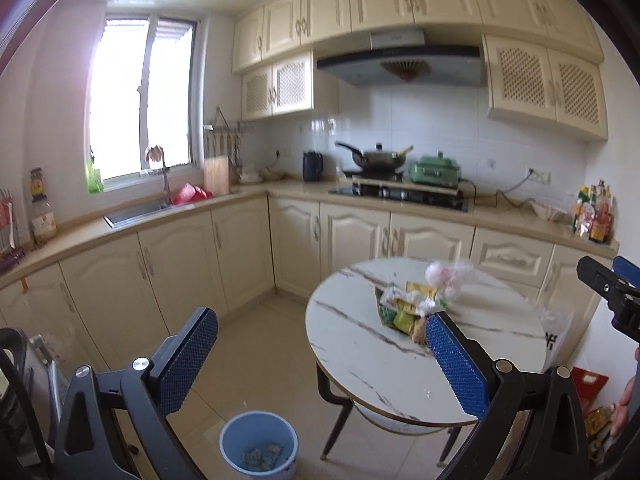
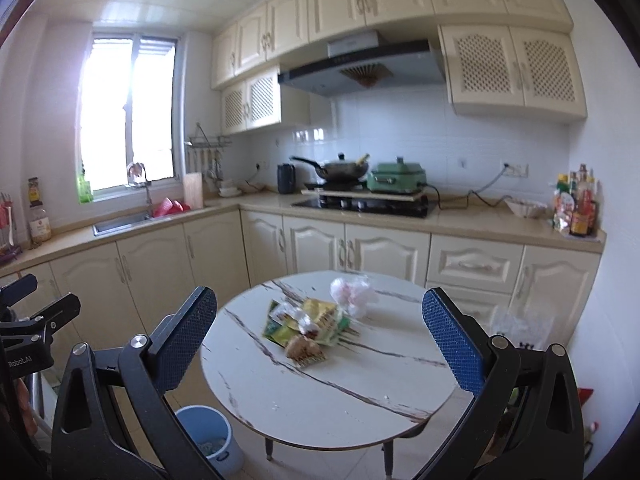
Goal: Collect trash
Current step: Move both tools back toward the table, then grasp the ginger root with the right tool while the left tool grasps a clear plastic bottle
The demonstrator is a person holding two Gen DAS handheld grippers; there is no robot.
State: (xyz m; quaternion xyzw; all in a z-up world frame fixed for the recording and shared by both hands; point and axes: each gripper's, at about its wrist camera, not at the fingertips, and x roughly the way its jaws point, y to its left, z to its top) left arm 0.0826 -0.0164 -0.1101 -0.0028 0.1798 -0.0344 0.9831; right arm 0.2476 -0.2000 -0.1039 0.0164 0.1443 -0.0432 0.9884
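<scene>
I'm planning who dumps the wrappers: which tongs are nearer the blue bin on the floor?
Left. The left tongs hang almost directly above the blue bin; the right tongs sit off to its right, over the table's edge.

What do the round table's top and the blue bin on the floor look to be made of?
Round table: glossy white top with dark veins, so marble or a marble-look slab; the thin edge band hints at laminate, and the legs are dark.
Blue bin: smooth, evenly coloured, thin-walled, likely moulded plastic; some wrappers lie inside.
</scene>
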